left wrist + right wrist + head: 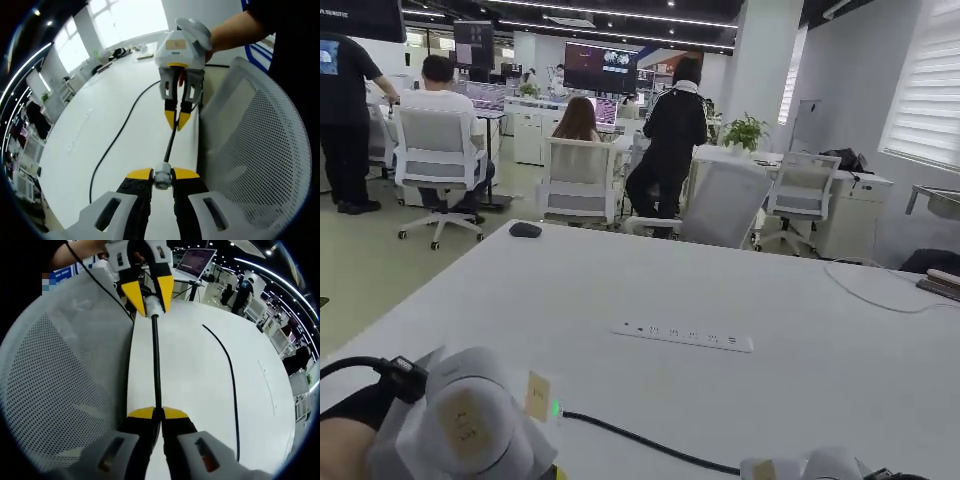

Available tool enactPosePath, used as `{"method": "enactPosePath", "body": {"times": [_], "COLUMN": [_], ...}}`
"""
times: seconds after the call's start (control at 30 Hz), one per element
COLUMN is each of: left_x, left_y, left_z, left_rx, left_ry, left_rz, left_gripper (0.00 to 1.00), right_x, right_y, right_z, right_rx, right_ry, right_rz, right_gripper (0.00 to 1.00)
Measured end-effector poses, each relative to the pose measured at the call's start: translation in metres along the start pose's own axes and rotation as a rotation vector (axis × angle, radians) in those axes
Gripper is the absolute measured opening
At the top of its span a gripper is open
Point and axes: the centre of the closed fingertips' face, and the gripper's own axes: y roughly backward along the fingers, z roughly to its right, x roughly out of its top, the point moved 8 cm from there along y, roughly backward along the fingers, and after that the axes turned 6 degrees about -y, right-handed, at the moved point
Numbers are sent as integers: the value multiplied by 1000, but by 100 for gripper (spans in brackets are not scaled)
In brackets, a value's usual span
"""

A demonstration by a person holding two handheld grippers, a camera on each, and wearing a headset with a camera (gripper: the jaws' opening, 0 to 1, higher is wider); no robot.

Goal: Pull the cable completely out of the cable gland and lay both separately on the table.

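Chiefly, the risk is a slip: the left gripper (pixel 163 174) pinches the small grey cable gland (pixel 161 180) between just its yellow tips, so a hard tug could pop it loose. Both pieces hang along the white table's (pixel 115 90) edge beside a mesh chair back (pixel 250 150), where they could drop. The right gripper (pixel 158 413) is clamped on the black cable (pixel 155 360), which runs taut between the two into the gland.

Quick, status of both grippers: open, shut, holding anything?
Left gripper: jaws shut on the small grey cable gland.
Right gripper: jaws shut on the thin black cable.
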Motion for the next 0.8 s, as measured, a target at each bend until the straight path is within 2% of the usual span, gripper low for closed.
{"method": "enactPosePath", "body": {"times": [0.1, 0.3, 0.43, 0.5, 0.57, 0.67, 0.73, 0.77, 0.8], "left_x": [-2, -5, -5, -3, -1, 2, 5, 6, 6], "left_y": [0, 5, 12, 14, 15, 16, 18, 18, 19], "left_z": [0, -3, -6, -3, 1, 7, 9, 10, 12], "left_rx": [4, 27, 66, 76, 79, 103, 122, 125, 129], "left_ry": [1, 1, 23, 42, 46, 58, 79, 95, 110], "left_rz": [-10, -17, -5, 13, 9, 13, 41, 47, 43], "left_gripper": [16, 16, 16, 16, 16, 16, 16, 16, 16], "right_x": [-3, -20, -24, -22, -20, -15, -15, -17, -17], "right_y": [0, 9, 18, 23, 27, 28, 25, 22, 19], "right_z": [2, 13, 29, 43, 61, 97, 117, 130, 139], "right_rx": [-10, -43, -74, -92, -135, -197, -240, -277, -295], "right_ry": [-4, -36, -101, -147, -164, -226, -239, -246, -253], "right_rz": [-3, -31, -4, 34, 43, 88, 80, 56, 55], "right_gripper": [3, 3, 3, 3, 3, 3, 3, 3, 3]}}
